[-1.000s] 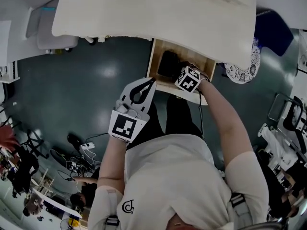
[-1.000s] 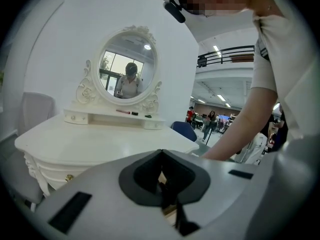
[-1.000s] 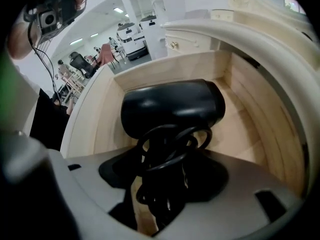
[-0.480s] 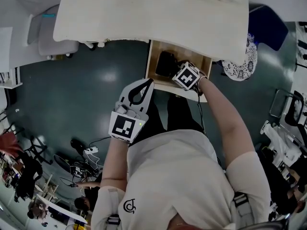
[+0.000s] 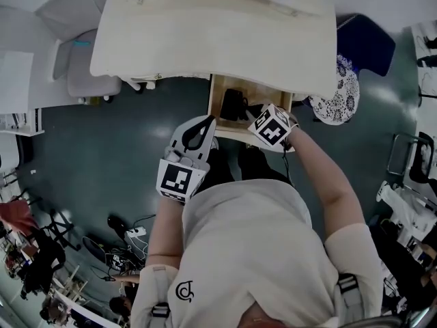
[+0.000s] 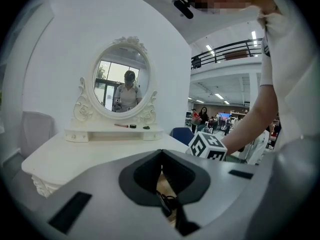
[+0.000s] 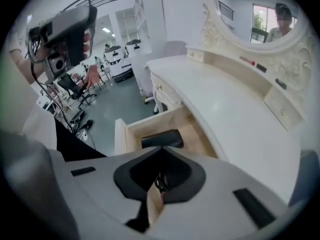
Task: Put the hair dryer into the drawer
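The dryer [image 7: 161,138] lay on the floor of the open drawer [image 5: 216,112], dark against the pale wood, towards the drawer's back, where the desk [image 5: 205,39] overhung it. Nothing held it.

The right gripper [image 5: 272,126] hung above the drawer's front right corner, pointing steeply down. Its jaws were closed tip to tip with nothing between them, and the dryer showed beyond them, well apart from the tips. The left gripper [image 5: 199,130] was just outside the drawer's front left corner, nearly level, its jaws likewise closed and empty. Through the gap behind its tips a bit of the drawer's wood and a dark loop, perhaps the cord, could be seen. Whether any cord hung over the drawer's rim I could not tell.

By my reading the putting-in itself was done: the thing was in, let go of, and the step in hand was clearing the right gripper from the drawer. If the drawer was to be shut, the next move called for a gripper set flat against the drawer's front panel and a straight push towards the desk, after checking that no cord lay across the rim to be pinched.
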A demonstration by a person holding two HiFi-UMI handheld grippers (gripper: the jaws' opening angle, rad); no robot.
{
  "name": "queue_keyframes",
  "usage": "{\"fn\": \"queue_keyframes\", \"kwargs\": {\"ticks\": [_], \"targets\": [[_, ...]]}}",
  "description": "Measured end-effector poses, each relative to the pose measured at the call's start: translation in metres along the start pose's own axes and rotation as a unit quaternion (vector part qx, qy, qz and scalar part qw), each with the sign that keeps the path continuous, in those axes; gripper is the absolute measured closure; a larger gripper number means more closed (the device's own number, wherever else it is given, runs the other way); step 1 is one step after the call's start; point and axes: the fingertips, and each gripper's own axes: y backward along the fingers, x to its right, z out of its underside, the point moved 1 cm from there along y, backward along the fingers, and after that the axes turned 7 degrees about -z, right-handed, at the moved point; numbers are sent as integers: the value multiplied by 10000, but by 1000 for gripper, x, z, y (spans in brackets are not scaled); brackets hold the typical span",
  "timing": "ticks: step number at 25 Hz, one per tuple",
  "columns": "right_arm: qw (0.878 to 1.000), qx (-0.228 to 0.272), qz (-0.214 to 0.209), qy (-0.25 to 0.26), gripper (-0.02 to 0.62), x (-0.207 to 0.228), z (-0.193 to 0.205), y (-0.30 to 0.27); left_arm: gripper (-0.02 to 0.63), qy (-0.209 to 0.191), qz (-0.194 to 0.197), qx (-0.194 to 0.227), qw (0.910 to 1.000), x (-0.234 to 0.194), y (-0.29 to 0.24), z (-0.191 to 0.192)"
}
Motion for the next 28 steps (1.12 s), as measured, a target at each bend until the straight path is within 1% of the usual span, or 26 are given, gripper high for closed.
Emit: {"fn": "queue_keyframes", "kwargs": {"ticks": [2, 5, 7, 9, 12, 16, 18, 21, 24, 26, 28], "targets": [[9991, 410, 76, 8, 588, -1, -17, 20, 595, -36, -29, 78, 10000, 2, 1, -9], [9940, 1082, 183, 34, 588, -5, -45, 53, 595, -129, -33, 135, 9998, 2, 2, -17], [9879, 1520, 304, 71, 588, -8, -61, 76, 595, -193, -23, 152, 9997, 2, 3, -20], [9793, 1964, 475, 97, 588, -9, -74, 100, 595, -213, -30, 219, 9995, 1, 2, -26], [9635, 2549, 803, 149, 589, -6, -87, 134, 595, -255, -45, 340, 9991, -3, -1, -39], [9401, 3229, 1080, 151, 589, -7, -99, 179, 595, -363, -45, 477, 9982, -7, -7, -57], [9246, 3602, 1235, 112, 589, -7, -106, 204, 595, -402, -46, 548, 9977, -9, -10, -68], [8979, 4125, 1530, 132, 589, -7, -114, 240, 595, -544, -5, 651, 9964, -6, -14, -86], [8772, 4498, 1677, 84, 589, -5, -121, 268, 595, -738, 56, 780, 9942, -1, -16, -107], [8682, 4652, 1724, 70, 589, -5, -124, 282, 595, -834, 37, 856, 9928, 1, -16, -118], [8618, 4737, 1810, 103, 589, -7, -125, 293, 595, -849, -16, 922, 9921, 0, -16, -126]]}}
